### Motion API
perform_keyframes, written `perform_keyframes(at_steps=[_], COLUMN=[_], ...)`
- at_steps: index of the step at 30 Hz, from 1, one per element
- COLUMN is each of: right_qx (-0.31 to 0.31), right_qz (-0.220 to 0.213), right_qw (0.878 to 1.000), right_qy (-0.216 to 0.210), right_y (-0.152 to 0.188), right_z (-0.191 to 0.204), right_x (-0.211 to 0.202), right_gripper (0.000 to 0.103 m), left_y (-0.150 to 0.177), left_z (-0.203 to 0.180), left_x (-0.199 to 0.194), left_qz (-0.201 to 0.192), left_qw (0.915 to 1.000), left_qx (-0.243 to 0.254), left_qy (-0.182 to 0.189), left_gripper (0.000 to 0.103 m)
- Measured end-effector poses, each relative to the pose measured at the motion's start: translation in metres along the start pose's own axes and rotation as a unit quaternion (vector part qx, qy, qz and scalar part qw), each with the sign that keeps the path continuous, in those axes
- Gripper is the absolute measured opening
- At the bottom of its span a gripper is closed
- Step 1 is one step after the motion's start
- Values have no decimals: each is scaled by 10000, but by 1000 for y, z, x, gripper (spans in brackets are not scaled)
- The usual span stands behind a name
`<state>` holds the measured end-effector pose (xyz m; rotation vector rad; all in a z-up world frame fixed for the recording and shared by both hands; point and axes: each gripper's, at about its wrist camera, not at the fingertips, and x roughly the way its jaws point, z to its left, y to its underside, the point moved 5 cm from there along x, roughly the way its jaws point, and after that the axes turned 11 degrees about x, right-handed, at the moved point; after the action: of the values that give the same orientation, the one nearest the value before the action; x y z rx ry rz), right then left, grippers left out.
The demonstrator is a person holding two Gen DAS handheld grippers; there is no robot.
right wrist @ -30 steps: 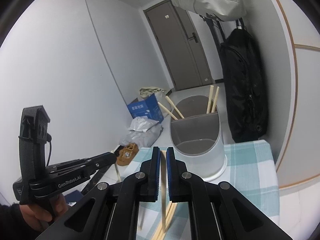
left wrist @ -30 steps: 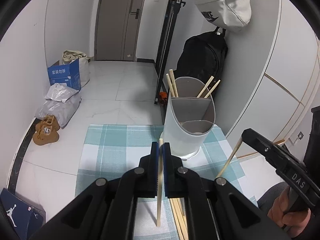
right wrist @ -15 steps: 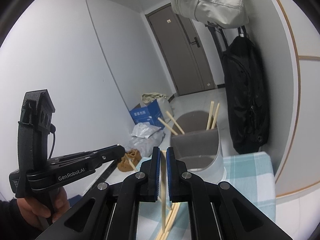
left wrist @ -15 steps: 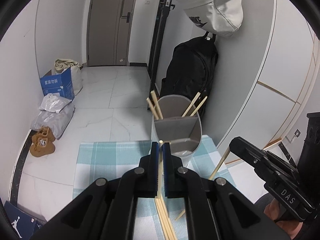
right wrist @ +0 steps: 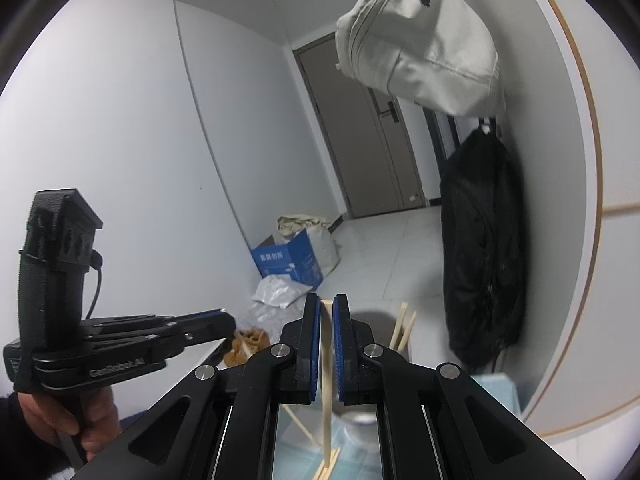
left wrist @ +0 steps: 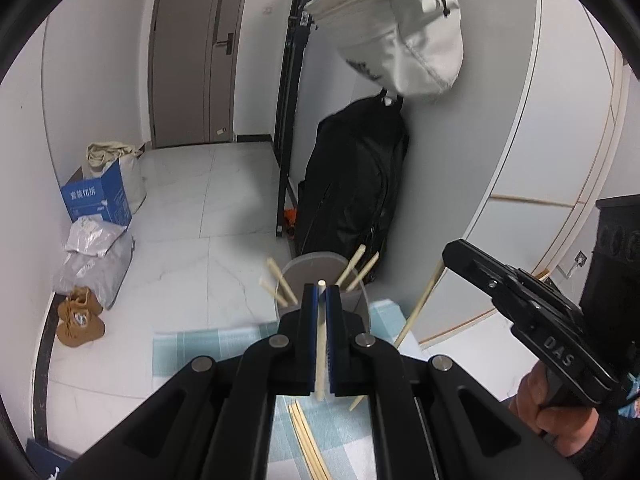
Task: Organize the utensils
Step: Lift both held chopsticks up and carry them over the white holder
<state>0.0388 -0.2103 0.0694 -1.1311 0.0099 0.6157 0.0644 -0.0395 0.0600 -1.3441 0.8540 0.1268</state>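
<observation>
The grey utensil holder [left wrist: 320, 276] stands at the far edge of the checked cloth [left wrist: 192, 350] on the bench, and it serves as the landmark here. Four chopsticks already lean in it: two against its left rim [left wrist: 278, 284] and two against its right rim [left wrist: 360, 264]. That part of the task looks done.

Two more chopsticks are in transit. The left gripper [left wrist: 320, 296] is clenched on one chopstick [left wrist: 321, 352], held nearly upright with its top end just in front of the holder's mouth and its lower end hanging free above the cloth. The right gripper [right wrist: 326, 308] is likewise clamped on a second chopstick [right wrist: 327, 380], also upright, to the right of the holder as the left wrist view shows it [left wrist: 420, 304]. In the right wrist view the holder [right wrist: 376, 320] sits just behind the gripper's fingers, with two sticks [right wrist: 402, 326] showing at its right rim.

What is left: both carried sticks have yet to go into the holder, and a small bundle of loose chopsticks [left wrist: 306, 440] lies on the cloth on the near side of the holder, under the left gripper. How many lie there I cannot count, since the gripper body hides part of them. By my judgement the task is somewhere around its middle, with several more pick-ups needed.
</observation>
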Motion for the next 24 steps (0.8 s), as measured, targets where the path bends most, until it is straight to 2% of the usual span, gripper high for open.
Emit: perform_keyframes(at_steps=[11, 14, 19, 24], right_qx=[-110, -178, -191, -114], right_qz=[-221, -282, -328, -229], right_qw=[9997, 9994, 9992, 9995], right_qy=[73, 77, 120, 183], right_y=[-71, -86, -100, -98], right_z=[-2, -2, -7, -16], right_x=[27, 37, 59, 80], right_gripper=[6, 6, 6, 6], left_y=[-58, -68, -76, -72], left_z=[11, 14, 21, 24], left_x=[3, 9, 24, 42], left_qz=[-244, -279, -338, -237], left_qw=[9996, 9996, 9994, 9997], left_qx=[-83, -25, -19, 26], left_qy=[129, 60, 98, 98], left_gripper=[0, 0, 0, 0])
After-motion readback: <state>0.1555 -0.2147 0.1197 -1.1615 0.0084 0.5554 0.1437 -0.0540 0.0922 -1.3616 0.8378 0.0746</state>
